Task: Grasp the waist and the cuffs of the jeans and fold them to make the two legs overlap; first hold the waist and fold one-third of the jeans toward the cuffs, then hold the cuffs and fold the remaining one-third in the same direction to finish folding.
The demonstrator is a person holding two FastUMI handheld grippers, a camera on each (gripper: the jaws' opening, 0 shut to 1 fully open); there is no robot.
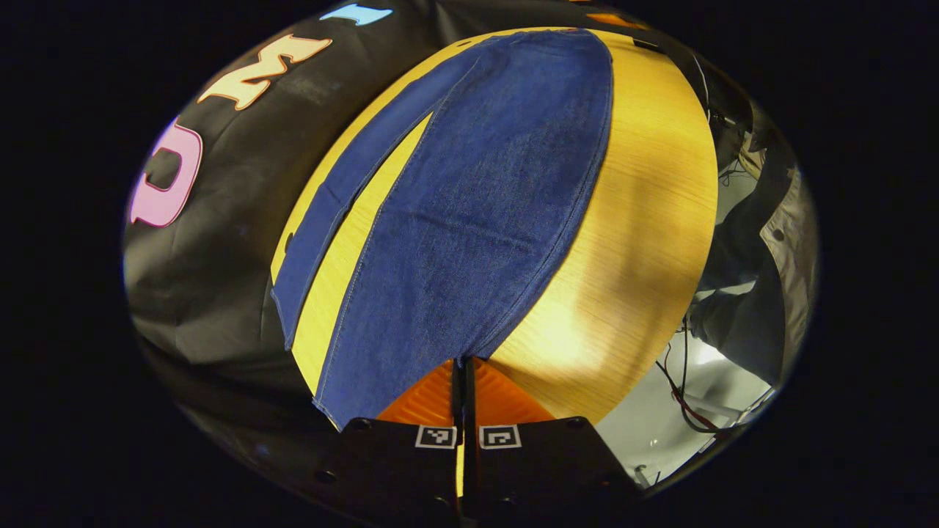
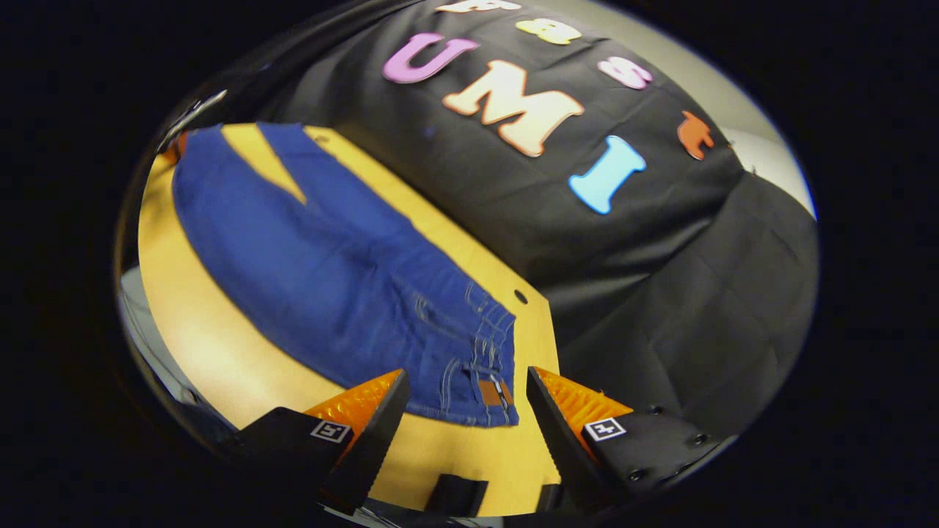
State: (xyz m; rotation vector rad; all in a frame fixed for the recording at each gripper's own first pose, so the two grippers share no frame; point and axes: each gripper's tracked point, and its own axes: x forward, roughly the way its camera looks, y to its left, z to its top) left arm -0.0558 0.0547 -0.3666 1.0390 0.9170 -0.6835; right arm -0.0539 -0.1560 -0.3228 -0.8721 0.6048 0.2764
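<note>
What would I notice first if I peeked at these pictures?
Big blue jeans spread flat over a yellow wooden table, legs a little apart. In the left gripper view, the left gripper has its orange jaws closed at the cuff edge. In the right gripper view, the right gripper has its jaws wide open just before the waist.

Jeans [image 2: 330, 279] flat between spread jaws
</note>
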